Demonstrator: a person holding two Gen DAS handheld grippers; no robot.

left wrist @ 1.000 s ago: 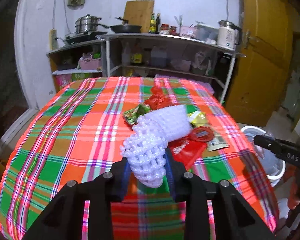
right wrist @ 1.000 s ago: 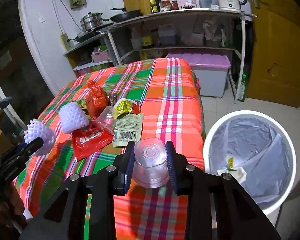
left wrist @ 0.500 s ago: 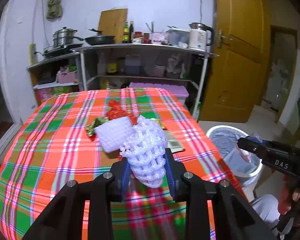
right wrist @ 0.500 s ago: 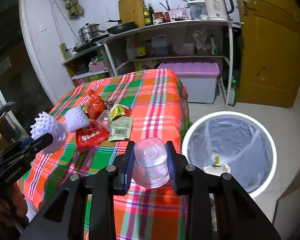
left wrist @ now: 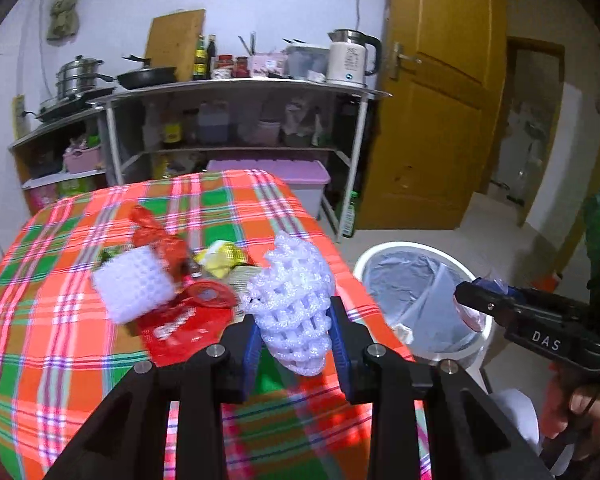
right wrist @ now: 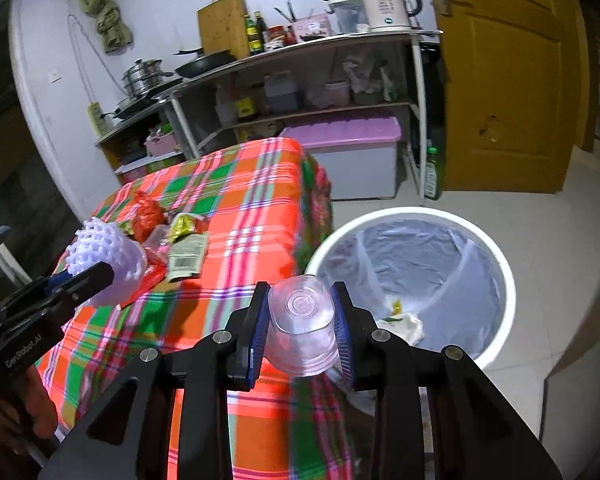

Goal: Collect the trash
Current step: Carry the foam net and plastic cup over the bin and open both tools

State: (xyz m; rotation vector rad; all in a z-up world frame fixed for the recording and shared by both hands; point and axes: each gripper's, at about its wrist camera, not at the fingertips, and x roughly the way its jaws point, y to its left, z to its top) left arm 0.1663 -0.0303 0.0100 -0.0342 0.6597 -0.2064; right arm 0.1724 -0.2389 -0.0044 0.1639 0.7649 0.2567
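**newbie_q:** What have you got in each hand, and does that stuff squish?

**me:** My left gripper (left wrist: 294, 336) is clamped narrow on a white foam fruit net (left wrist: 290, 304). It sits right between the pads and pokes out ahead of the tips. I'd guess it weighs nothing and it's springy, so it won't break, but it could pop free if I loosen up. Grabbing it across the fat middle looks right.

My right gripper (right wrist: 301, 330) is pinching a clear plastic cup (right wrist: 301, 326), bottom facing forward. It looks thin, slick and easy to crush, so I'd go light, squeezing the side walls near the base where it's stiffer.

**newbie_q:** Where's the bin?

**me:** The white trash can (right wrist: 504, 280), lined with a bag, is ahead and right of the cup, down on the floor. From the left tongs it's off to the right, past the table edge. More wrappers (left wrist: 180, 320) lie on the plaid tablecloth (left wrist: 52, 340), ahead-left of the net.
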